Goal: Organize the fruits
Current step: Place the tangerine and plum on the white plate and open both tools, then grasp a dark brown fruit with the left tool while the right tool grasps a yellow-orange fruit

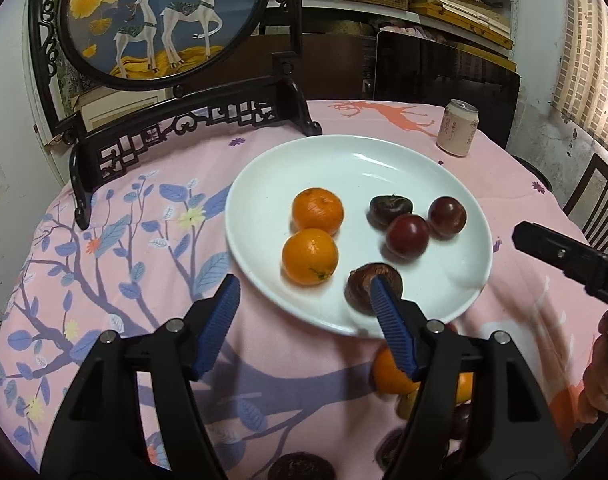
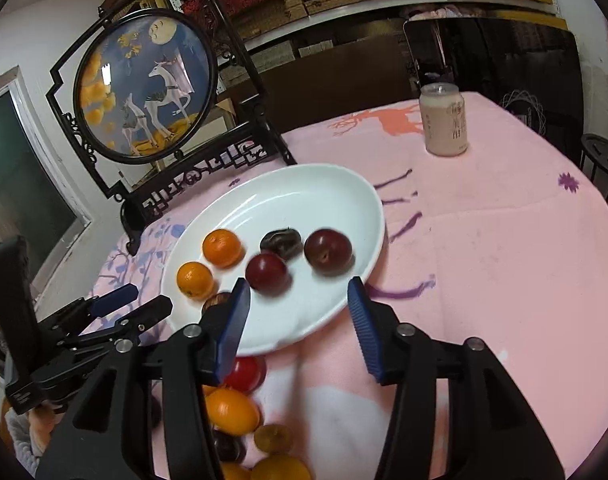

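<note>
A white plate (image 1: 344, 160) (image 2: 304, 192) on the pink tablecloth holds two oranges (image 1: 317, 210) (image 2: 222, 247), two dark red plums (image 1: 407, 236) (image 2: 327, 252) and two brown chestnut-like fruits (image 1: 390, 210) (image 2: 281, 243). My left gripper (image 1: 304, 292) is open and empty above the plate's near rim, its right finger in front of a brown fruit (image 1: 364, 284). My right gripper (image 2: 300, 296) is open and empty over the plate's near edge. Loose fruits lie off the plate near me: an orange (image 1: 388, 372) (image 2: 232, 410), a red one (image 2: 246, 374), others partly hidden.
A black-framed round deer screen (image 1: 160, 20) (image 2: 144, 88) stands at the back left of the table. A drink can (image 1: 457, 128) (image 2: 443, 120) stands at the back right. A chair (image 1: 600, 208) is beyond the table's right edge. Shelves line the back wall.
</note>
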`<state>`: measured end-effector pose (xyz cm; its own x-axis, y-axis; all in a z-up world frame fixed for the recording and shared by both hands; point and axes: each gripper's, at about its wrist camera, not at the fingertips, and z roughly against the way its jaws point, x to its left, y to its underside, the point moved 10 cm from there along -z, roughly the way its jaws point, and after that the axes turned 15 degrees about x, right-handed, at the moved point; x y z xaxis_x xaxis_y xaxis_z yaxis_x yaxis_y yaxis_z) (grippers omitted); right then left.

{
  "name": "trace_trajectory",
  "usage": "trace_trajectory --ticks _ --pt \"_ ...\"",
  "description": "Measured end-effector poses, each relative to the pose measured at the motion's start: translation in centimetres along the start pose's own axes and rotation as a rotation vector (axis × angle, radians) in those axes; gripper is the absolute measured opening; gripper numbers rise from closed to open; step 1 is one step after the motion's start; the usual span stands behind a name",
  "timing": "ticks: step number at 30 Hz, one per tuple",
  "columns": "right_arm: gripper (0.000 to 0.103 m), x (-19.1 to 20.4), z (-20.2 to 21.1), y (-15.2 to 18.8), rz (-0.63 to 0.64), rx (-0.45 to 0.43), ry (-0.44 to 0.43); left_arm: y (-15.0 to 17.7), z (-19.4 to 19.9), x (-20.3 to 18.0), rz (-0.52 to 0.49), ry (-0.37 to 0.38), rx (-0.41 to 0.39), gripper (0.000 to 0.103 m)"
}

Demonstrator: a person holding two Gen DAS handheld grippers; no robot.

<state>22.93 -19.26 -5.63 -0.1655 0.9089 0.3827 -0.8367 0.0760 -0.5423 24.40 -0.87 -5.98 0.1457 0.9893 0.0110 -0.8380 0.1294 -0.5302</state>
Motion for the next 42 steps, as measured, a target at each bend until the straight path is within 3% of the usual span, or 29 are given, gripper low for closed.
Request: trace_trajectory --ticks 5,12,17,19,24,28,30,31,32,34,42 --pt "0.057 0.1 0.7 3.0 -0.018 0.042 -0.049 2.5 1.2 1.0 0.0 -0.024 -0.005 0.08" --pt "0.062 0.5 2.0 5.9 0.004 0.06 -0.045 7.6 2.7 2.4 0.043 -0.005 0.027 0.085" --pt "0.062 0.1 1.8 6.2 -0.009 0.07 -0.04 10.9 2.7 0.7 -0.041 -0.057 0.061 0.086" --pt "0.062 0.1 1.9 6.3 -0.006 0.073 -0.044 11.4 2.6 0.1 -0.075 -0.1 0.062 0.087" --pt "0.062 0.5 1.9 7.4 0.01 0.09 -0.038 11.7 1.3 0.5 -0.07 -0.108 0.109 0.087" --pt "0.062 0.9 1.8 7.8 0.034 0.099 -0.021 11.4 1.2 0.4 -0.072 -0.116 0.101 0.086" --pt "0.062 0.9 1.6 8.0 0.041 0.103 -0.012 11.4 1.2 0.2 -0.081 -0.121 0.096 0.083" --pt "0.062 0.9 1.6 8.1 0.041 0.106 -0.01 11.4 1.1 0.1 -0.085 -0.121 0.099 0.074" --pt "0.062 0.8 1.5 8.1 0.04 0.108 -0.009 11.5 1.0 0.0 -0.088 -0.119 0.104 0.055" --pt "0.062 0.8 1.5 8.2 0.039 0.11 -0.006 11.6 0.6 -0.1 -0.083 -0.083 0.124 0.04" --pt "0.062 1.0 1.5 9.6 0.058 0.136 -0.014 11.2 1.1 0.4 -0.054 -0.069 0.101 0.04"
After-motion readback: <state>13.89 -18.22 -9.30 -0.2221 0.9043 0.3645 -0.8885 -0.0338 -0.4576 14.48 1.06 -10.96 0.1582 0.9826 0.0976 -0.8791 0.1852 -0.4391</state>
